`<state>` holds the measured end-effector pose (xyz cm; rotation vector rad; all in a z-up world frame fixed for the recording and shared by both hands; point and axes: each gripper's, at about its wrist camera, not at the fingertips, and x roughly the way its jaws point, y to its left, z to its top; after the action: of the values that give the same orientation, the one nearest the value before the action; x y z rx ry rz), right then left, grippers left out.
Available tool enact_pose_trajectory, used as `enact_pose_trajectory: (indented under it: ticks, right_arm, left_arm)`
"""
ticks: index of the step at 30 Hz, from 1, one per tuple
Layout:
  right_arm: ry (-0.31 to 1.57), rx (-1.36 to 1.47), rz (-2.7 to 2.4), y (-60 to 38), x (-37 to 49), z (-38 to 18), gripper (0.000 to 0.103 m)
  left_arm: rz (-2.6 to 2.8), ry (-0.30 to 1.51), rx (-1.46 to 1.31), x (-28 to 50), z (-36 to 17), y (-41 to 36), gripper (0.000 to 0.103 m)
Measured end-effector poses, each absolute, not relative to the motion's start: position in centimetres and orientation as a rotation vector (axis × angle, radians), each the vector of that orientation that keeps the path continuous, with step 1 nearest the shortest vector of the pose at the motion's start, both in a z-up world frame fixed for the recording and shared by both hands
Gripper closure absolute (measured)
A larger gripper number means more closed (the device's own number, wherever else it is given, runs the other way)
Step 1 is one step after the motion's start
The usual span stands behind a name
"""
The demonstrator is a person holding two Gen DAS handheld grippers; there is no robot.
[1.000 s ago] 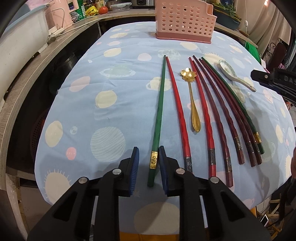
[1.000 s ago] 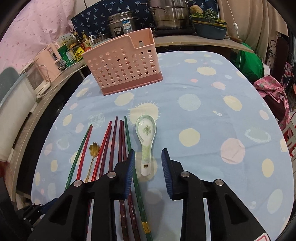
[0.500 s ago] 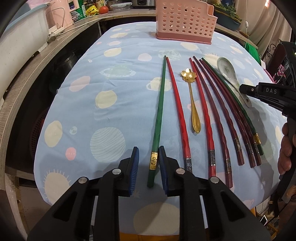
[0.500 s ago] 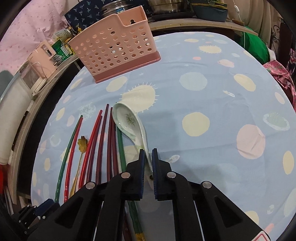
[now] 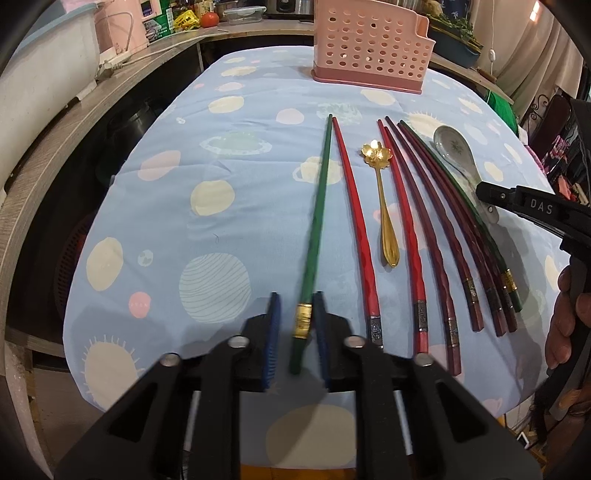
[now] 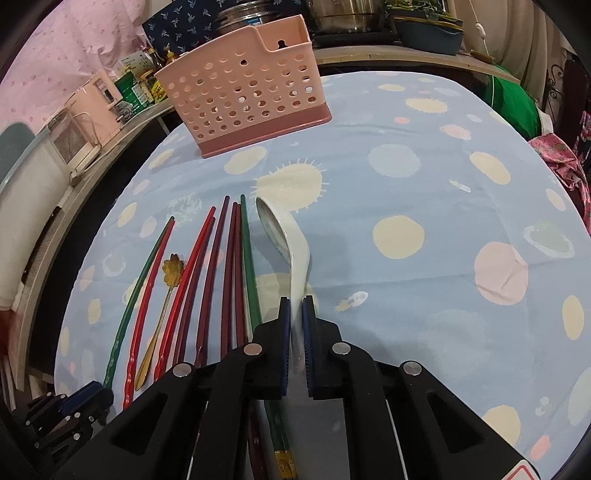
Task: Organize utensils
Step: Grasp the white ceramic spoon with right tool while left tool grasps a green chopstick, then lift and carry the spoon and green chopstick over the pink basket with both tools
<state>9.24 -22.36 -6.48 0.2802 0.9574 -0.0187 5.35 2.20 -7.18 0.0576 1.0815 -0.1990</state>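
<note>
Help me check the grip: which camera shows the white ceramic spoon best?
The right wrist view: the white ceramic spoon rises from the right gripper, whose pads are shut on its handle. The left wrist view shows its bowl beside the chopsticks, with that gripper hiding much of the handle.

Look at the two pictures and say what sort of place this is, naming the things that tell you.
Most likely a home kitchen or dining corner. Steel cooking pots stand on the counter behind the table, bottles and packets crowd the side shelf, and chopsticks and spoons lie on a patterned tablecloth.
</note>
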Motion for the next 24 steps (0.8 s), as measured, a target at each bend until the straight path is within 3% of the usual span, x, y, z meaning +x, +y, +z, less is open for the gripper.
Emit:
enact_pose_trajectory:
  ticks: [10, 24]
  right_arm:
    - [0.853, 0.275, -0.056, -24.0, 8.1, -1.7, 0.096]
    - [0.764, 0.277, -0.073, -25.9, 8.2, 2.7, 0.097]
  left_arm:
    - [-0.226, 1.046, -0.016, 5.5, -4.2, 3.1, 0.096]
    - [-0.221, 0.815, -0.066, 9.8, 5.4, 3.8, 0.096]
